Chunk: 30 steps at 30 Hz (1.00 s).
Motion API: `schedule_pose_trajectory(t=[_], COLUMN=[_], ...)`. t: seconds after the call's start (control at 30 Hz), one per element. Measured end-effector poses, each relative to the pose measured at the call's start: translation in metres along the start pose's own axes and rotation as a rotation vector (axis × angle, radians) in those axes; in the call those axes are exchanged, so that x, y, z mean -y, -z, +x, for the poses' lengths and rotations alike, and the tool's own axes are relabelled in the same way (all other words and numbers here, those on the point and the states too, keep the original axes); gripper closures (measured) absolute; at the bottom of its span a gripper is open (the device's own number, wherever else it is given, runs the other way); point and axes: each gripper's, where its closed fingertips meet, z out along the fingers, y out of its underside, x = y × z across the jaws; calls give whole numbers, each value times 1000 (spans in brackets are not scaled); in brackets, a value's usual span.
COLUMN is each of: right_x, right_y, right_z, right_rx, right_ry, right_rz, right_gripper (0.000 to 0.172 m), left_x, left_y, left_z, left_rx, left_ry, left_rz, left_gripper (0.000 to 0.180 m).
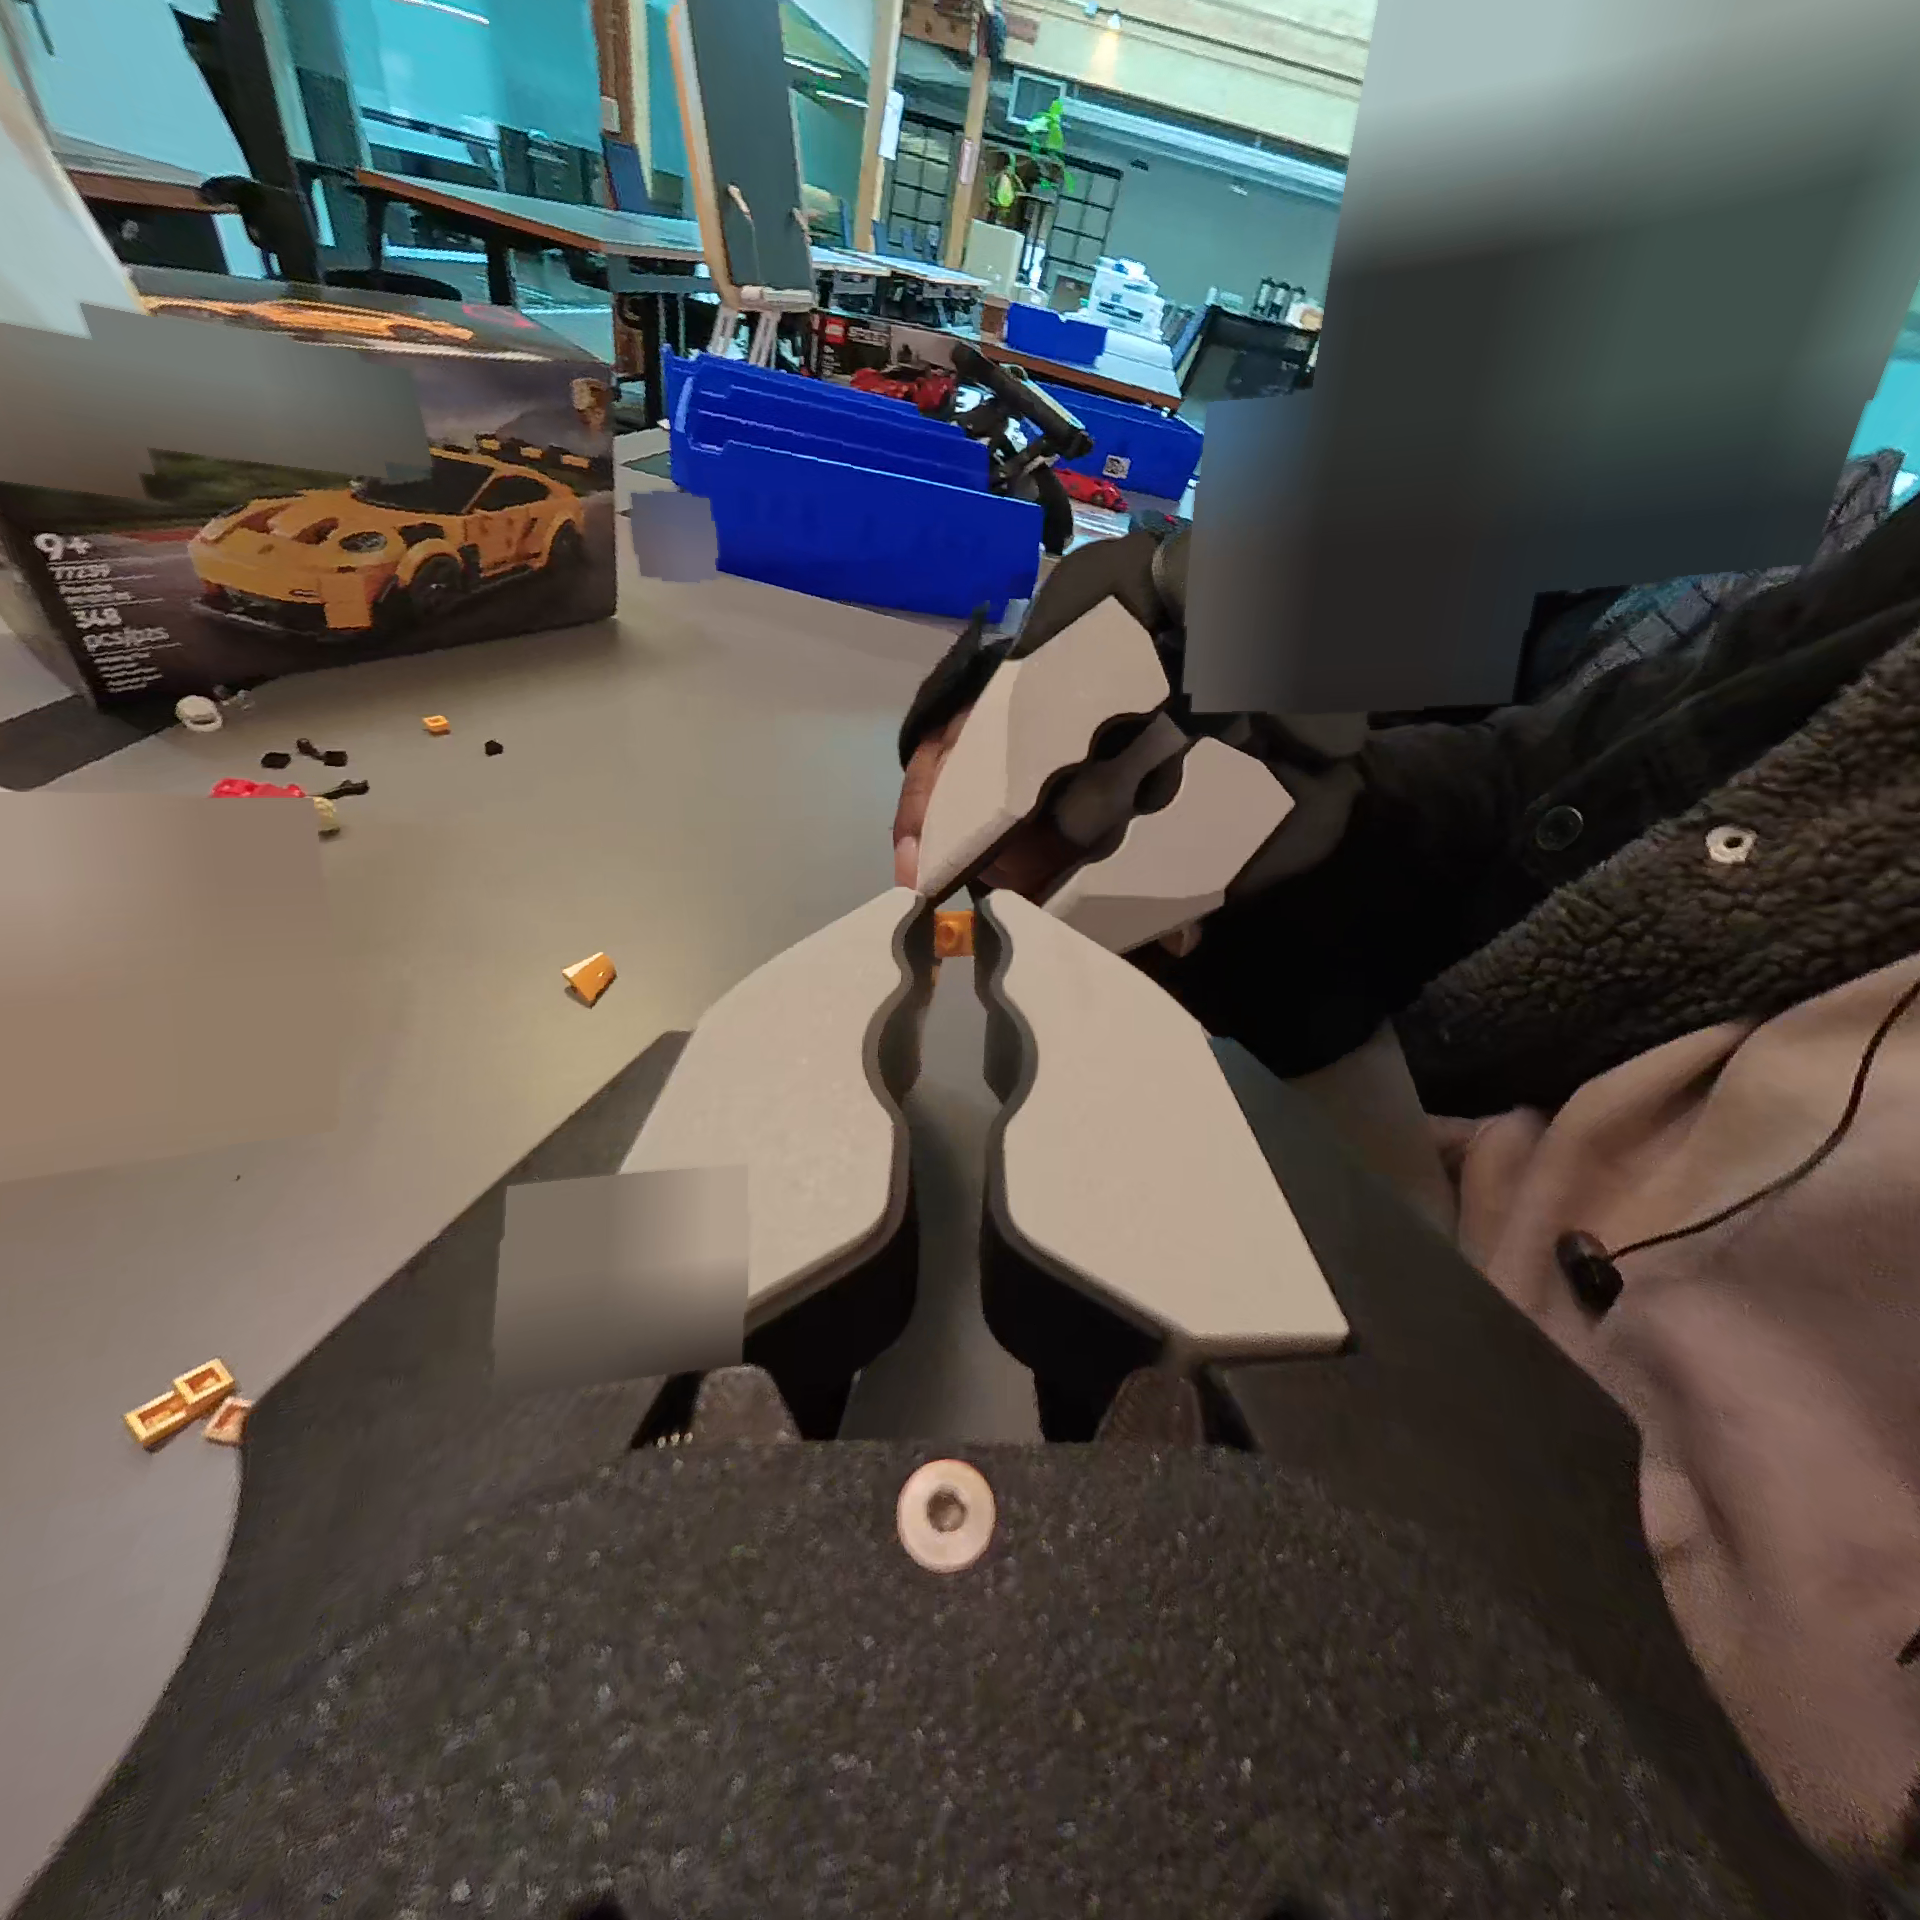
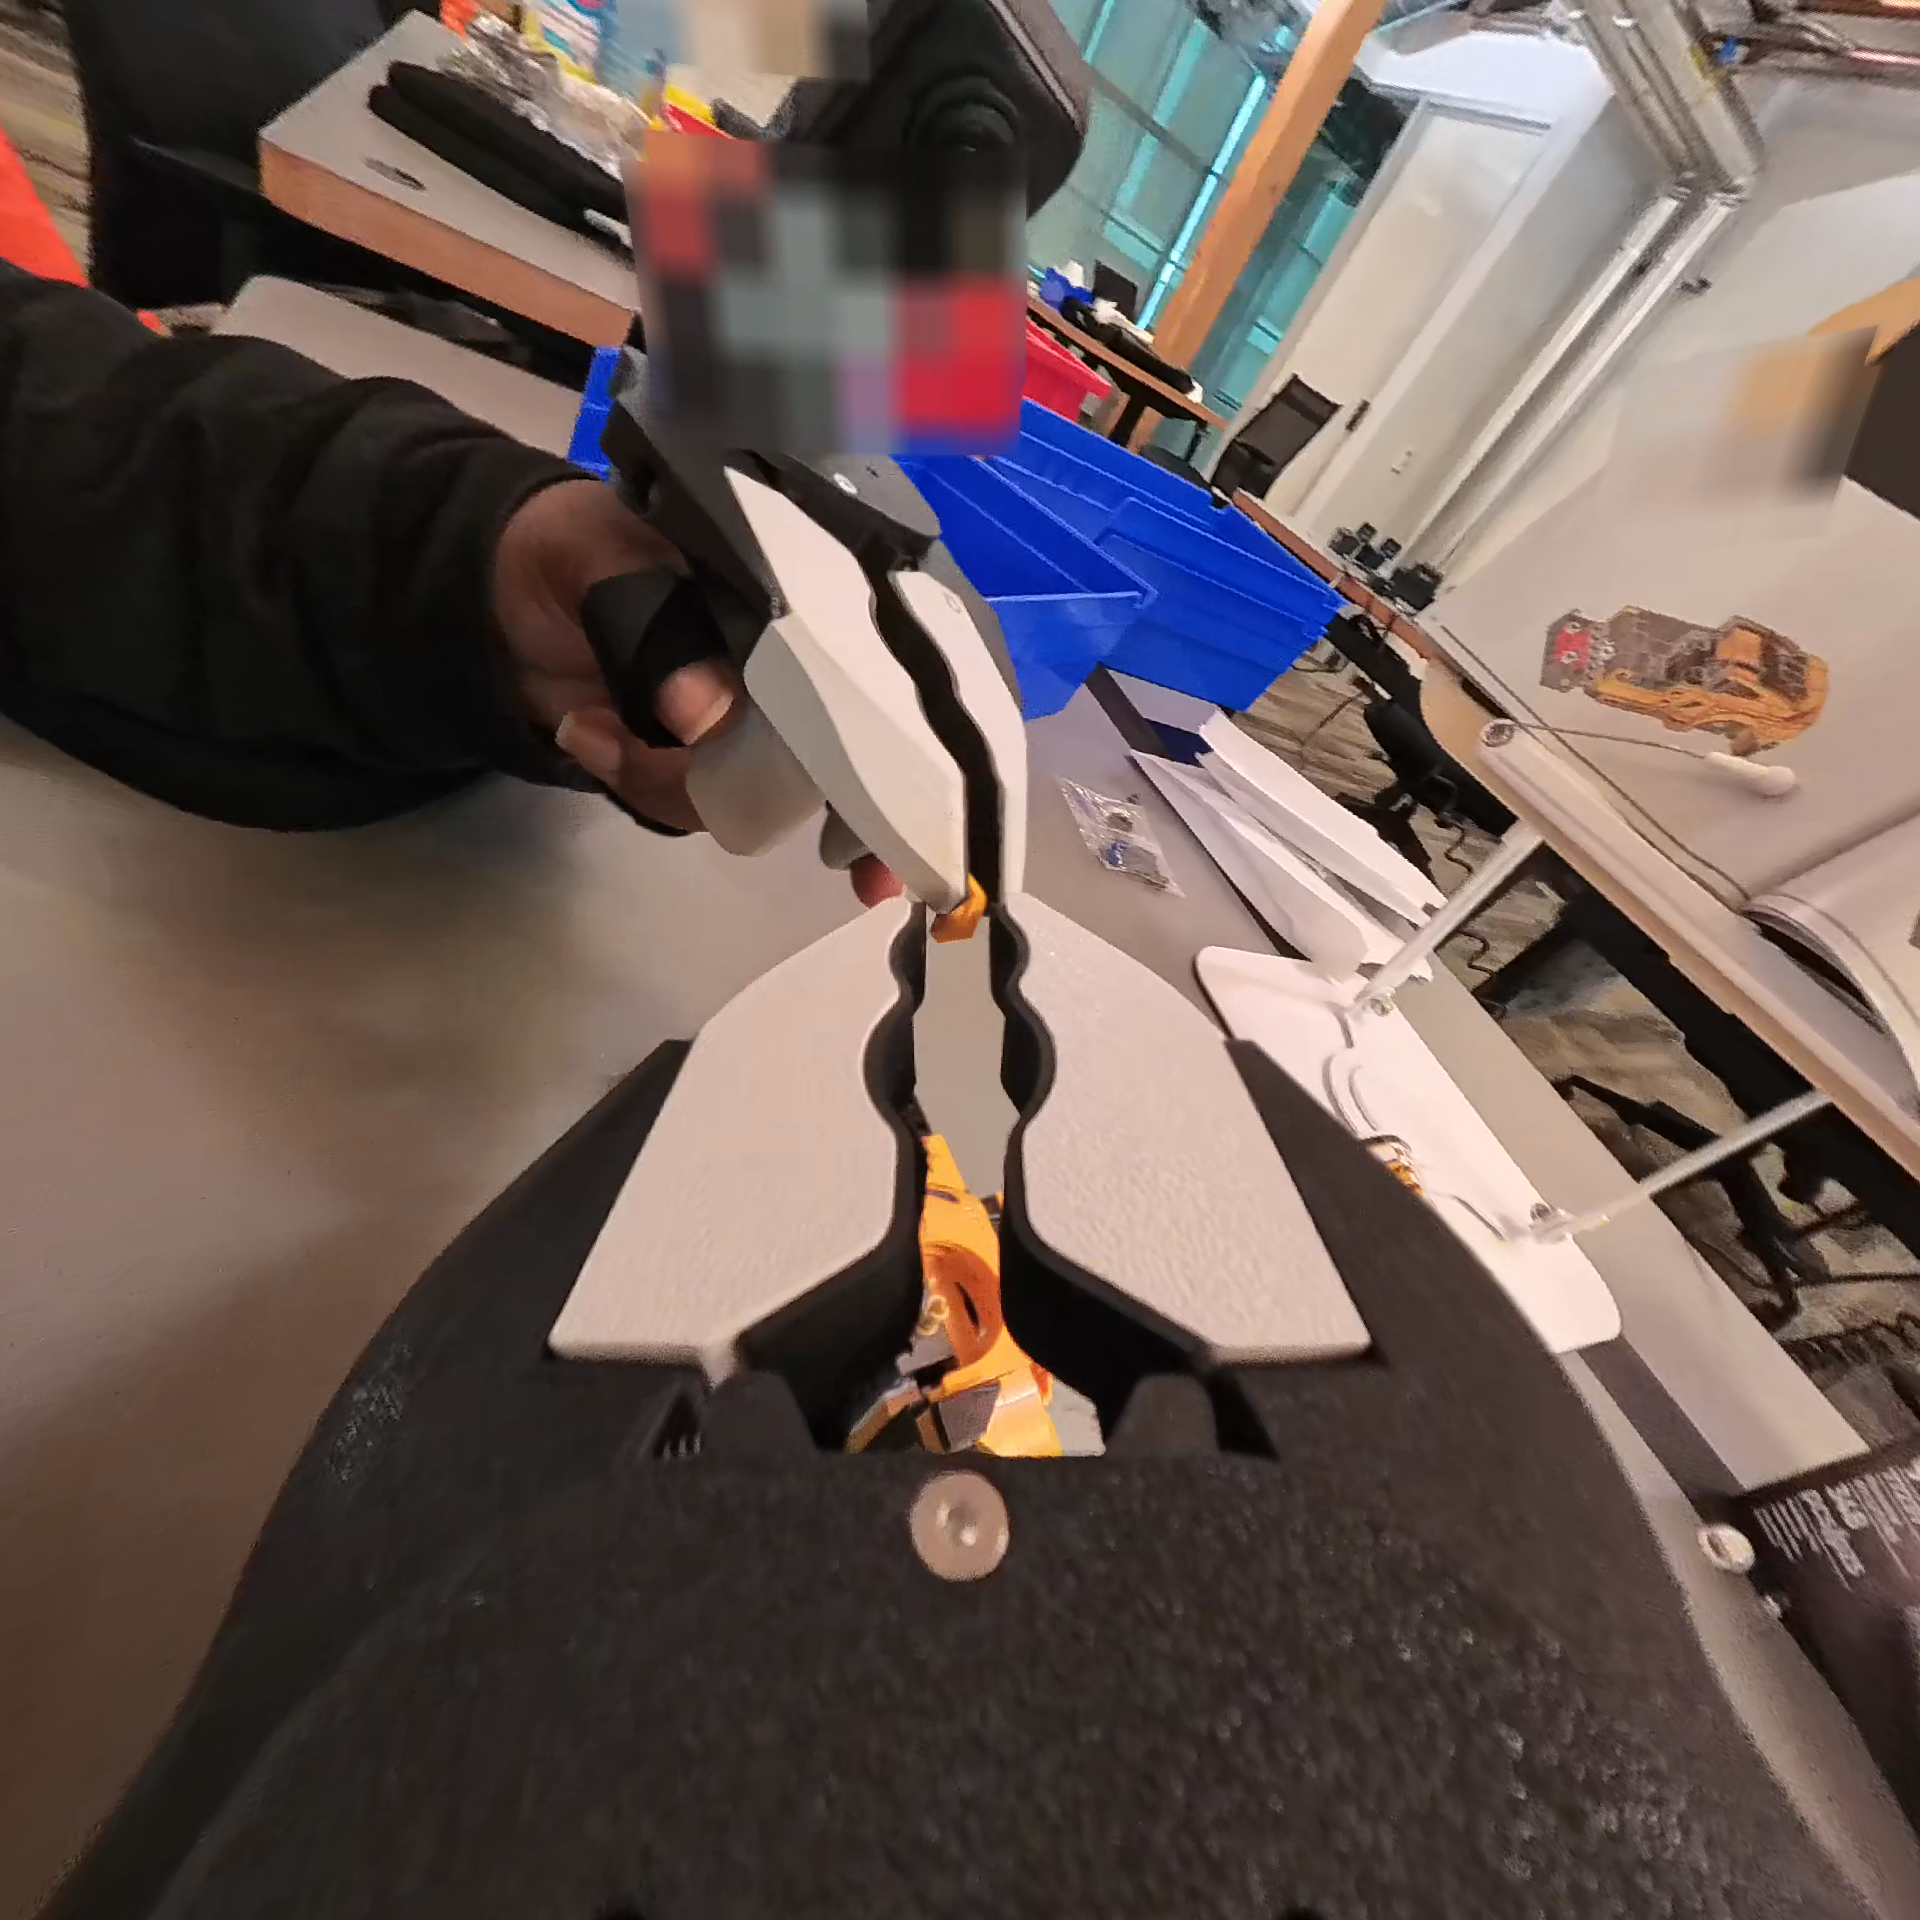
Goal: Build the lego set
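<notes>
Left wrist view: the left gripper [image 1: 951, 920] is clamped on a small orange brick [image 1: 953, 935], its pads pressing both sides at the very tips, above the grey table [image 1: 675, 810]. The right gripper [image 1: 971, 896] comes in from the upper right, held by a hand [image 1: 920, 821], and its tips meet the same brick from above, hiding the brick's far end. Toward the table's left edge lie an orange wedge piece [image 1: 589, 977], a few orange tiles [image 1: 185, 1403] and scattered black bits [image 1: 312, 753]; a toy-car box [image 1: 343, 561] and blue bins [image 1: 862, 499] stand toward the far edge.

Right wrist view: the right gripper [image 2: 961, 925] has its fingers close together on the lower part of the brick [image 2: 958, 916], while the left gripper [image 2: 971, 883] grips it from above. The brick's short body runs along the left gripper's fingers, slanted down toward the camera. Below the right fingers sits a partly built orange model [image 2: 961, 1309]. A clear bag [image 2: 1117, 836] and white sheets [image 2: 1320, 852] lie toward the table's right edge.
</notes>
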Motion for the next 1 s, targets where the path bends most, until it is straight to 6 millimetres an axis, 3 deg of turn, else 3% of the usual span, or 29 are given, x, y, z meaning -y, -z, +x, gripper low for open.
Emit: schedule_pose_trajectory(t=[0.23, 0.47, 0.67, 1.0], right_x=[2, 7, -4, -5], right_y=[3, 2, -2, -3], right_z=[-8, 3, 11, 6], right_rx=[34, -74, -88, -65], right_ry=[101, 112, -41, -39], right_rz=[28, 27, -18, -17], right_gripper=[163, 165, 165, 164], left_x=[-2, 8, 4, -1], left_y=[1, 1, -1, 1], left_z=[9, 3, -10, -8], left_rx=[-101, -75, 81, 98], left_ry=[70, 154, 43, -62], left_rz=[-6, 87, 61, -10], left_gripper=[173, 173, 173, 174])
